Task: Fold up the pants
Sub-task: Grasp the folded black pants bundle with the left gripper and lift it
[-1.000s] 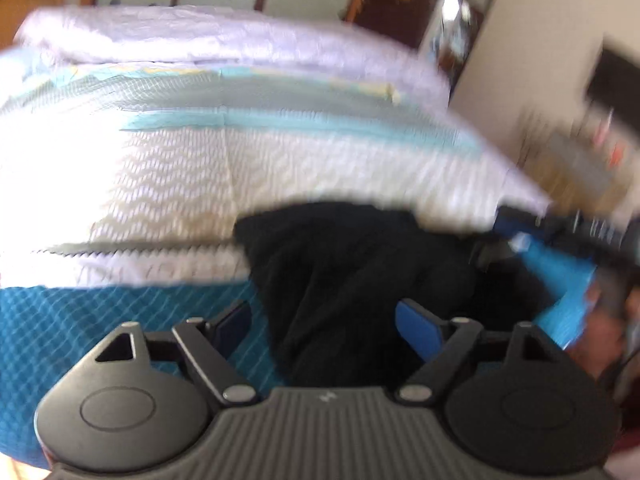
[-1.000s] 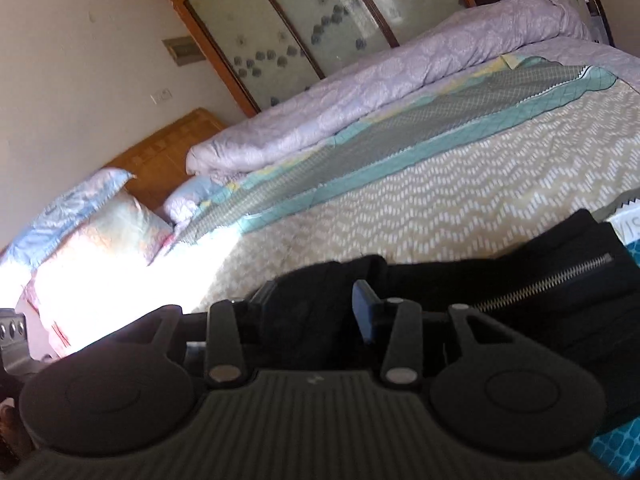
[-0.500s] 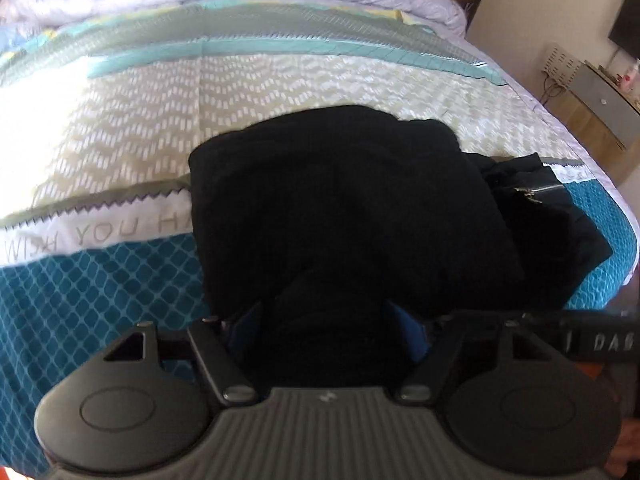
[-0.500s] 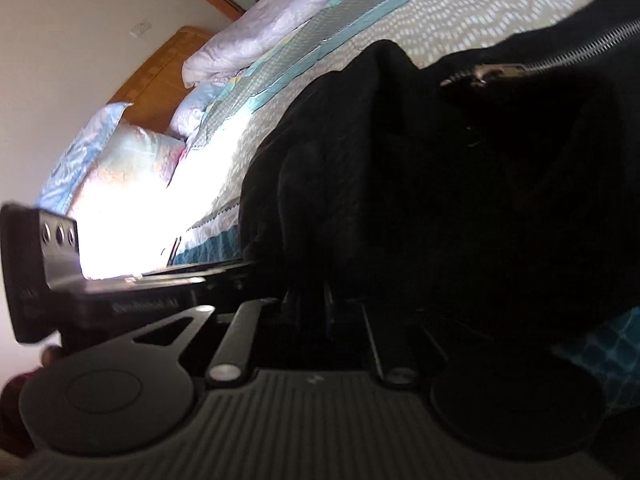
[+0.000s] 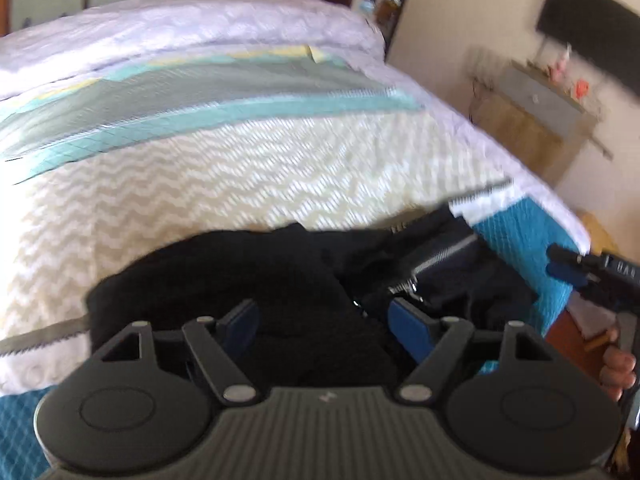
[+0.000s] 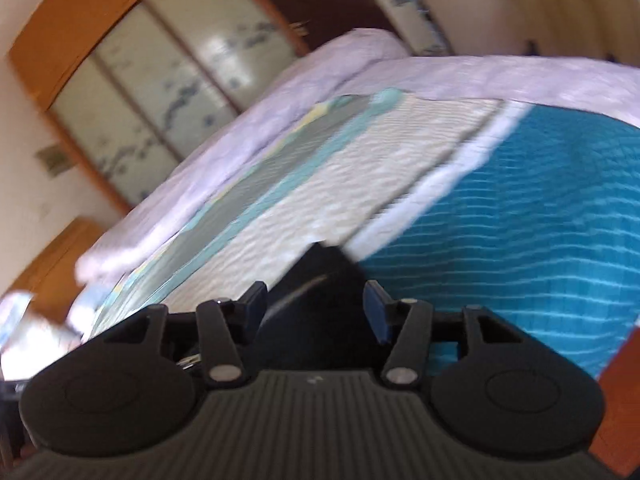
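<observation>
The black pants (image 5: 256, 280) lie bunched near the front edge of the bed, with a silver zipper (image 5: 436, 256) showing on their right part. My left gripper (image 5: 324, 328) is open, its blue pads on either side of the pile, close above it. My right gripper (image 6: 316, 308) is open and empty; a corner of the black pants (image 6: 320, 272) with the zipper shows between its fingers. The right gripper also shows at the right edge of the left wrist view (image 5: 576, 268), beside the pants.
The bed carries a quilt with a blue band (image 6: 520, 220), a beige zigzag band (image 5: 200, 184) and a teal stripe. A lilac duvet (image 5: 180, 28) lies rolled at the far side. A wardrobe (image 6: 160, 72) and a TV stand (image 5: 536, 120) stand beyond.
Both grippers have pulled back and up from the pants. The right gripper, closed in the fabric half a second ago, is open now. The pants lie more compactly bunched.
</observation>
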